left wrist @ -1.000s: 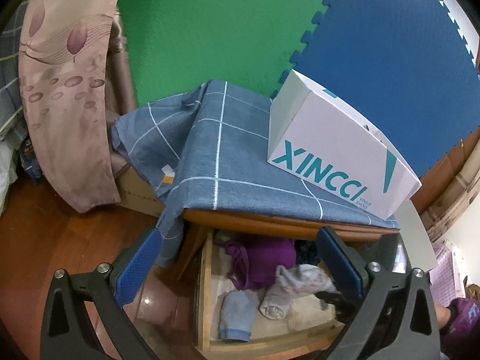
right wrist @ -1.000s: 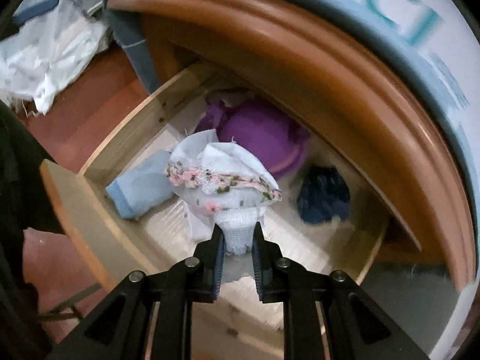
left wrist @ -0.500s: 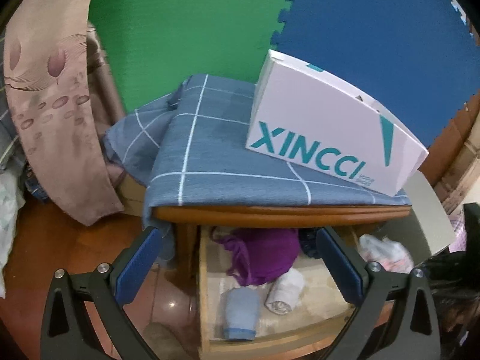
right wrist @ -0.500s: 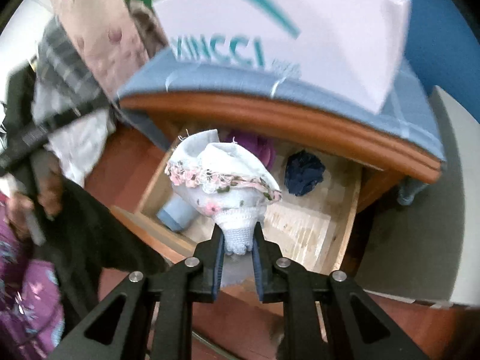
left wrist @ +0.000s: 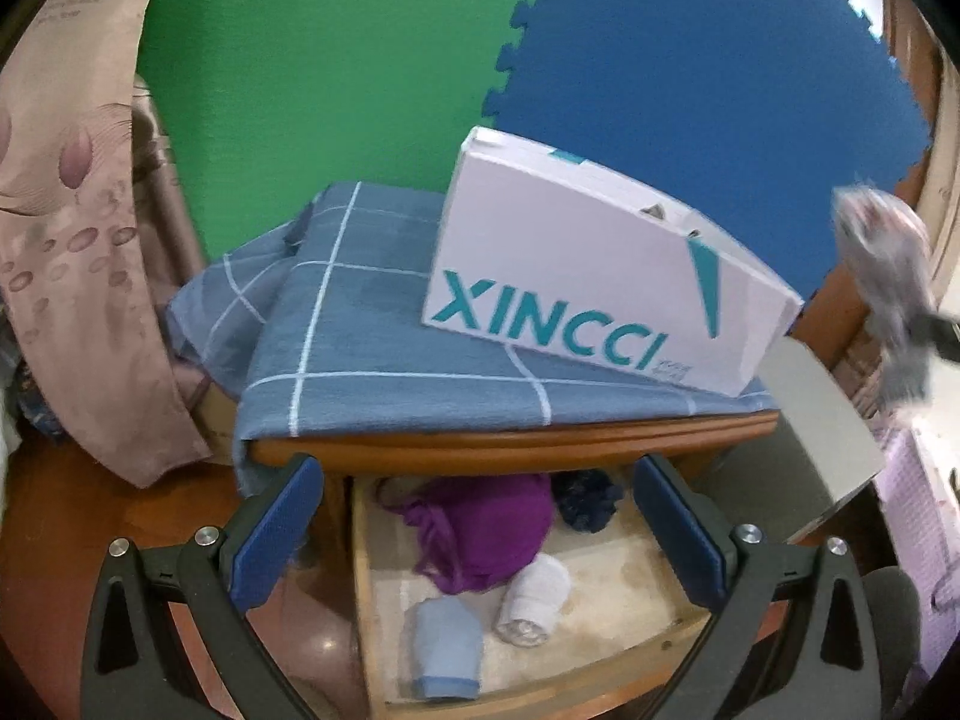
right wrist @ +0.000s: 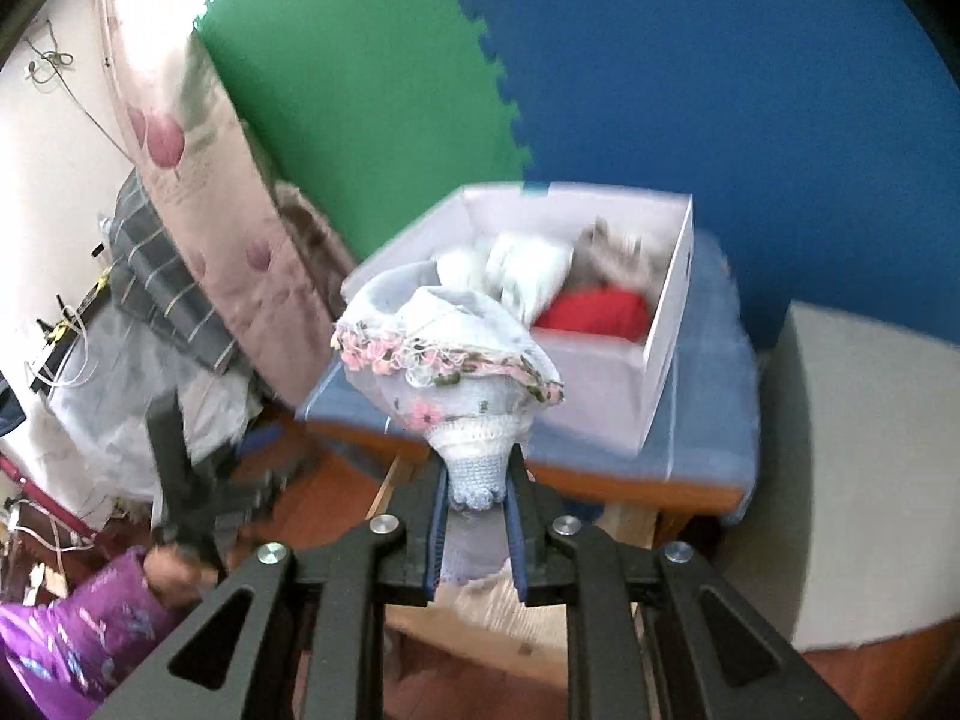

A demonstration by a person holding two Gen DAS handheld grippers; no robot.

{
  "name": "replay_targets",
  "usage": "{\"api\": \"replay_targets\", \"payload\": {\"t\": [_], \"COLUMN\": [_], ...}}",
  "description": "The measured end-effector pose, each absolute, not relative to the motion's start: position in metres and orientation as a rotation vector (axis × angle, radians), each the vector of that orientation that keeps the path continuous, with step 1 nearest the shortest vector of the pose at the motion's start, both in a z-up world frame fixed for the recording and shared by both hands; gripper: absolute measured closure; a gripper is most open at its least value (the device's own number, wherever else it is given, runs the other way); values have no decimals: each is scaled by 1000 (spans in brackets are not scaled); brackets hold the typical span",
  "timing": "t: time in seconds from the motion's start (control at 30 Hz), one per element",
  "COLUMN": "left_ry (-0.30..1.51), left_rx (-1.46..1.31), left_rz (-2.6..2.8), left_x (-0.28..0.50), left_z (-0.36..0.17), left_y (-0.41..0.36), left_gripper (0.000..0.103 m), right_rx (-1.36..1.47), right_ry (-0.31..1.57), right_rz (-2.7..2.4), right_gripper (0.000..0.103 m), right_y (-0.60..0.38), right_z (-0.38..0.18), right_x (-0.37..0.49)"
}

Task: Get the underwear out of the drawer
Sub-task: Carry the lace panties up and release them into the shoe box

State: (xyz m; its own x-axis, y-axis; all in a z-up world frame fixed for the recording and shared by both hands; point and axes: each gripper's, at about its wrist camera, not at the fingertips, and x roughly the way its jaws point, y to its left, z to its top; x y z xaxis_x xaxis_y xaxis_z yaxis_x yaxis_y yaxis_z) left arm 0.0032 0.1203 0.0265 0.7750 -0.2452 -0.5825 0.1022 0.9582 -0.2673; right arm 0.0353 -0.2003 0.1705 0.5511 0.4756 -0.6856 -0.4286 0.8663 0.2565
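Your right gripper (right wrist: 477,501): black two-finger frame, blue pads, tilted downward, jaws nearly closed and clamped. Your left gripper (left wrist: 474,516): same black frame, blue pads (left wrist: 273,534), tilted downward, jaws spread wide, gripping nothing. Purple patterned sleeve (right wrist: 72,624) at lower left.

The underwear (right wrist: 456,354) is thin pale cloth with a lace trim of pink flowers and a crocheted band, nipped between the matt black plastic right tongs (right wrist: 477,531), whose pads are blue and rubbery. The left tongs (left wrist: 480,531) look the same, with shiny metal screws. The drawer (left wrist: 606,594) is bare pale wood, unvarnished, under a glossy varnished brown tabletop (left wrist: 480,450) covered by a soft matt blue checked cloth (left wrist: 384,348). The box (left wrist: 576,294) is smooth white cardboard with teal print. Foam mats (left wrist: 690,90) behind look matt and finely grained. The floor (left wrist: 72,510) is polished reddish wood
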Motion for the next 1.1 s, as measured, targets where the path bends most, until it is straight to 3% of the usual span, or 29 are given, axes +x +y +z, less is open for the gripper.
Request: {"api": "replay_targets", "payload": {"t": [0.23,0.53,1.1], "left_ry": [635,693,746], "left_rx": [-165,-97,-57], "left_rz": [-184,-150,-121], "left_x": [-1,6,11], "left_z": [31,23,14], "left_y": [110,106,103], "left_gripper": [1,0,0], "right_rx": [63,10,-87], "right_ry": [819,896,995], "right_rz": [486,368,310], "right_gripper": [86,86,86], "right_y": [-187,-170,-151], "right_z": [186,153,100], "right_x": [111,191,214]}}
